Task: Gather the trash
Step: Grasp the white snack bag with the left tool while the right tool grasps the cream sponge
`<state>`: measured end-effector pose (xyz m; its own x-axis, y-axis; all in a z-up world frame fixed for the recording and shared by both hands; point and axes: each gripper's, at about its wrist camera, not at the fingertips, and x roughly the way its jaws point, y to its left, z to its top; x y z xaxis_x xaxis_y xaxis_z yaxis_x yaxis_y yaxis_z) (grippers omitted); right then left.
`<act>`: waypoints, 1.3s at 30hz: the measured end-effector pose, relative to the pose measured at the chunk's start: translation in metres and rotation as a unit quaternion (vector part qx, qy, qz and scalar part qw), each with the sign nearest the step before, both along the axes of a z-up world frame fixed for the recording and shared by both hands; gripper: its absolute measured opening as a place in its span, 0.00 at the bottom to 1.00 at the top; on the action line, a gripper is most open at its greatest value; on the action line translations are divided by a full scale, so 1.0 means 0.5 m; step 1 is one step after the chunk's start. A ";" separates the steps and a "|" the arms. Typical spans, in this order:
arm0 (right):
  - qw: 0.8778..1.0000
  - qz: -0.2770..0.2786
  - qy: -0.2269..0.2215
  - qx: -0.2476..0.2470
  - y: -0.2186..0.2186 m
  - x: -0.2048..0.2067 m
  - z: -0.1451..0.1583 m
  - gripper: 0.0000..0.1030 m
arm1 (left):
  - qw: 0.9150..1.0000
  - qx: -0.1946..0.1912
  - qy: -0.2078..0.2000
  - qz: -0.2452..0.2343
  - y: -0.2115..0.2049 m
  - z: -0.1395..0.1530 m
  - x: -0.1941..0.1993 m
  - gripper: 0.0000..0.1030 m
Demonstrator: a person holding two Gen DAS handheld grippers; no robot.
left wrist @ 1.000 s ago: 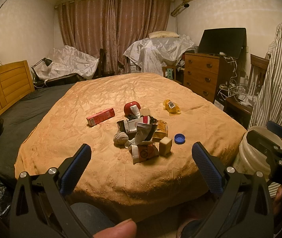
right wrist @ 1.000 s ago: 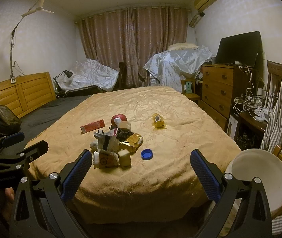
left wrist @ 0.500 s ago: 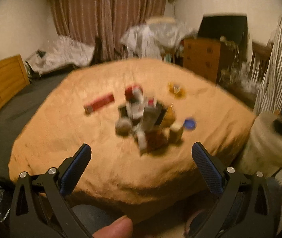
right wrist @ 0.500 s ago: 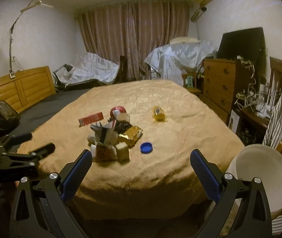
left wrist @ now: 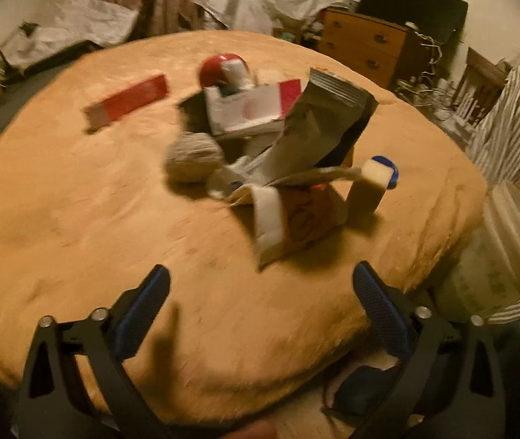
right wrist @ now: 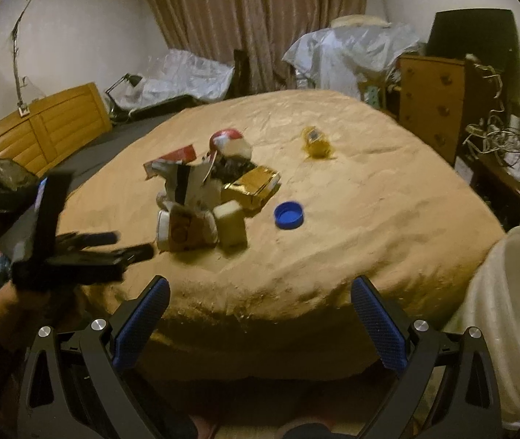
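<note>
A pile of trash lies on the tan blanket [left wrist: 77,201]: an orange-and-white packet [left wrist: 296,219], a grey foil bag [left wrist: 318,124], a white-and-red carton [left wrist: 249,106], a grey ball [left wrist: 194,157] and a beige block [left wrist: 369,186]. A red flat box [left wrist: 126,100] lies apart at the left. My left gripper [left wrist: 260,281] hangs low just short of the packet, its jaws closing with nothing between them. It also shows as the left gripper [right wrist: 128,247] beside the pile. My right gripper [right wrist: 260,292] stands open and empty at the bed's near edge, well short of a blue cap [right wrist: 289,215].
A white bucket [right wrist: 516,311] stands off the bed's right corner. A yellow item [right wrist: 316,142] lies alone farther back. A wooden dresser [right wrist: 432,102] and cables fill the right side, with a headboard [right wrist: 40,128] and a black bag [right wrist: 0,183] at the left.
Both grippers have come down and nearer to the bed. The left one has moved close to the trash pile, which now fills its view. Its jaws look slightly narrower.
</note>
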<state>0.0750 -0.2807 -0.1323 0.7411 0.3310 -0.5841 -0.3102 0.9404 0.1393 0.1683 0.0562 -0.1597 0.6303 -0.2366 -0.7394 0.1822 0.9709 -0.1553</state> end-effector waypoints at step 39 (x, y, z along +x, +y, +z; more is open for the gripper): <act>0.993 0.099 0.053 -0.027 0.192 0.337 -0.122 0.90 | 0.992 -0.096 -0.008 0.083 0.069 0.056 0.024 0.62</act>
